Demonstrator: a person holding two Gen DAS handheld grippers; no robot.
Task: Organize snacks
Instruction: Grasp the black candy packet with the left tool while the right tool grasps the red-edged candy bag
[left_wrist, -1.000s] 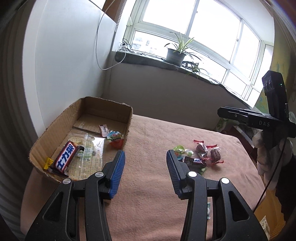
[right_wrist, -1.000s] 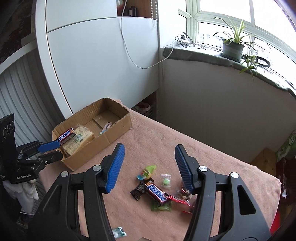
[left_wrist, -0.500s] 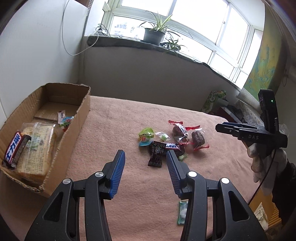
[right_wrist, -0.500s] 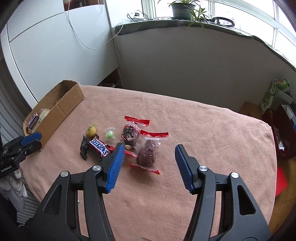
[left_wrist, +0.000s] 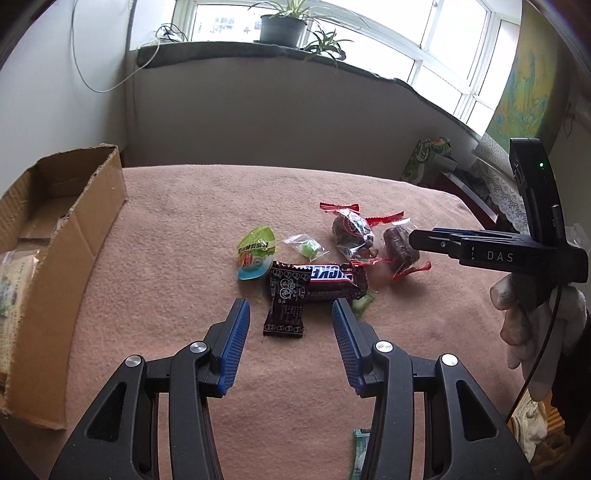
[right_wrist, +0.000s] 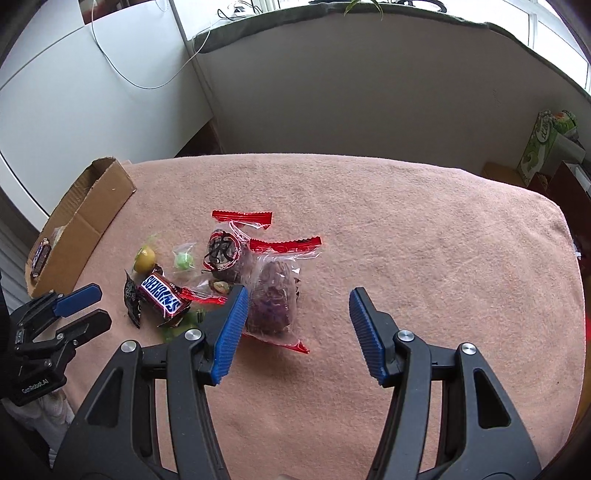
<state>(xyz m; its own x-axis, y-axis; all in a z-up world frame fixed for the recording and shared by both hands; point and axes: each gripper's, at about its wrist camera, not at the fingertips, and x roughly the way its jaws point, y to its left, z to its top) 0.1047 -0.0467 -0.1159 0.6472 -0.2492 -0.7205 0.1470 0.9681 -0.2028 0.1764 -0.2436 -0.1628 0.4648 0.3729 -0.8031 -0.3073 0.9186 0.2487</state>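
1. Both grippers had swung away from the box and dropped over the snacks lying beside it.
2. Left gripper and right gripper gaped, empty; picking seemed next.

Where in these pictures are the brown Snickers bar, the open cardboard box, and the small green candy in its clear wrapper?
Brown Snickers bar (right_wrist: 161, 297): right wrist view, on the blue lettering.
Open cardboard box (left_wrist: 79, 236): left wrist view, on the outer side wall.
Small green candy in clear wrapper (left_wrist: 308, 248): left wrist view, on the green sweet itself.
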